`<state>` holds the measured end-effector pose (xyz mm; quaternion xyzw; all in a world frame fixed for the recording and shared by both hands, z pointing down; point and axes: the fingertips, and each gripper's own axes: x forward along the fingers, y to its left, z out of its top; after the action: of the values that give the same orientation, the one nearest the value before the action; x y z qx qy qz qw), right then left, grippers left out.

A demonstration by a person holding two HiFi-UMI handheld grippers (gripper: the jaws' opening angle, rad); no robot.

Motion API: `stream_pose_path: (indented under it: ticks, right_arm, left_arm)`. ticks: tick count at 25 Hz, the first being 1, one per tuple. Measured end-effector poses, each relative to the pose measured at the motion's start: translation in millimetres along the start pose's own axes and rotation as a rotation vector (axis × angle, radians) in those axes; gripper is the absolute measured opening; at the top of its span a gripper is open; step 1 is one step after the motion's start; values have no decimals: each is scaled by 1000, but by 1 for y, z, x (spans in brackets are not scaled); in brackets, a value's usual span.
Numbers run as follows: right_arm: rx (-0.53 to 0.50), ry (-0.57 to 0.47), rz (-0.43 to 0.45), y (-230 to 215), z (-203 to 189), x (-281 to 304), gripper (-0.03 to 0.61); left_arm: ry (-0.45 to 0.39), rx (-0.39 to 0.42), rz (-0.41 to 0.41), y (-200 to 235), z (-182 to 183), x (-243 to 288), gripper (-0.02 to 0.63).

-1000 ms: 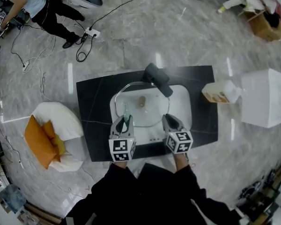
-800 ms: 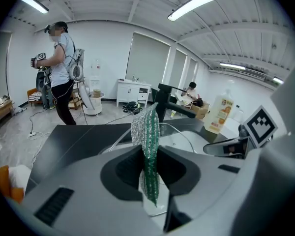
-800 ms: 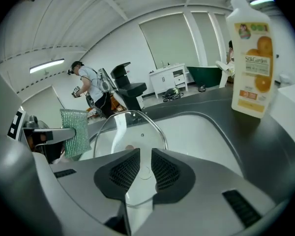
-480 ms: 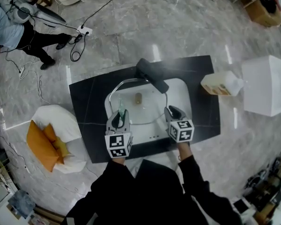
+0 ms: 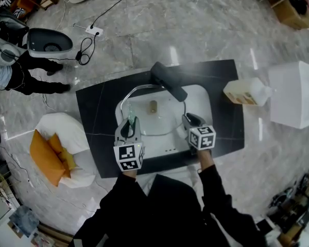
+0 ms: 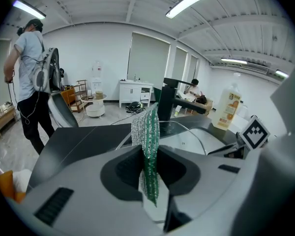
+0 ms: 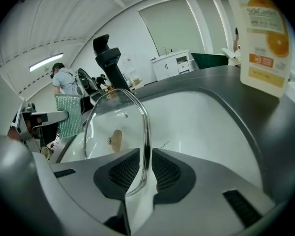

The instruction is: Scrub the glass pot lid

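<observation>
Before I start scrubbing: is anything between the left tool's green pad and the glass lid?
Nothing visible does. The left tool grips the green pad beside the glass lid, which the right tool holds by its rim.

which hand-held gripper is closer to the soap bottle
Right. The right hand-held gripper, clamped on the lid, has the bottle off to its right; the left hand-held gripper, holding the scrubber, is across the sink.

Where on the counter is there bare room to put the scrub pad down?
The black counter left of the sink is bare up to its edge. A smaller bare strip lies between the faucet and the detergent bottle. The sink is crowded: glass lid, left gripper with the scrub pad and right gripper are over it.
</observation>
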<state>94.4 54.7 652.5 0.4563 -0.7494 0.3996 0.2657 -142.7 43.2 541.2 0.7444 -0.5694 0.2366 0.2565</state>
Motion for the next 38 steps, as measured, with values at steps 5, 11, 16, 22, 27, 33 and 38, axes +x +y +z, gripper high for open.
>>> stream_pose_path:
  ticks: [5,11,16,22,27,33,38]
  right_arm:
    - [-14,14,-11,-4,-1,5,58]
    - [-12,11,0,-4,0,4,49]
    - [1,6,-2,-5,-1,4,49]
    - [7,8,-4,-4,-1,4,49]
    - [4,6,-1,-4,0,3,49]
    - [14,3,3,-2,0,3,49]
    - [19,-2,7,-2,0,3,49]
  left_arm:
    - [13,-7,14,3,-3,3,63]
    - [30,-16,45,7,-5,12,63]
    - [28,-38,85,17,-4,18,63]
    - [60,-96,133,39,-12,30,63]
    - [68,-144,102,36,-11,45,63]
    - [84,-179,61,30,-10,59,63]
    - [106,-177,32,28,-10,70,63]
